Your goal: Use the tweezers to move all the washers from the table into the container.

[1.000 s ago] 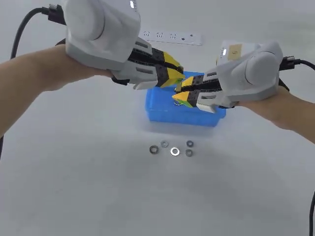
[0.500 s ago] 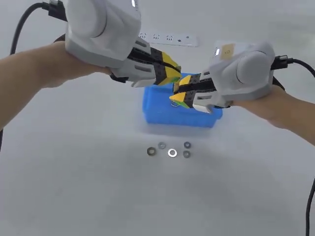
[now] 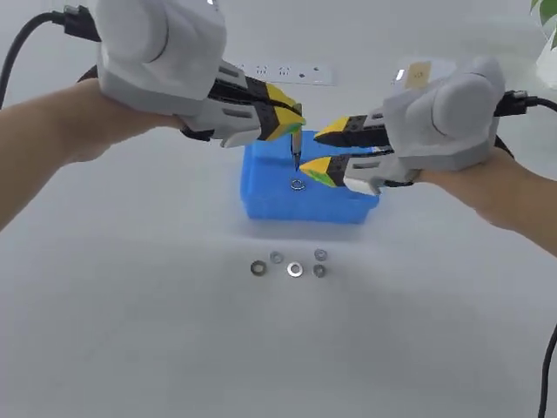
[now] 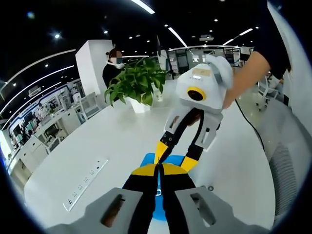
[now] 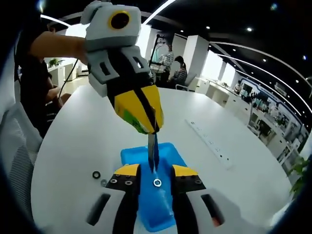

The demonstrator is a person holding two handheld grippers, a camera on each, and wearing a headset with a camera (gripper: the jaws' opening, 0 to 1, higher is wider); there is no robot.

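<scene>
I judged this the drop-off of one washer. My left gripper (image 3: 294, 124) had its jaws clamped tight on the tweezers (image 3: 294, 150), which hung tips-down over the blue container (image 3: 261, 202). A single washer (image 3: 298, 184) sat inside the container just under those tips and clear of them; whether it rested on the floor I could not tell. My right gripper (image 3: 311, 151) stood with its jaws parted, holding nothing, facing the left one across the container. In the right gripper view the tweezers ran down between its two yellow tips without touching either. Five washers (image 3: 295, 270) lay in a loose cluster on the white table (image 3: 130, 331), near the container's front wall but apart from it, so most of the task was left. The next move, as I read it, called for carrying the tweezers out over that cluster and lowering the tips to one ring at its edge. They would then need closing on its rim, perhaps with the right jaws pinching the legs. The washers looked small, thin and flat, grey metal with open centres, some brighter than others. Lying flush on the table, they would likely be fiddly to lift and apt to slip.
</scene>
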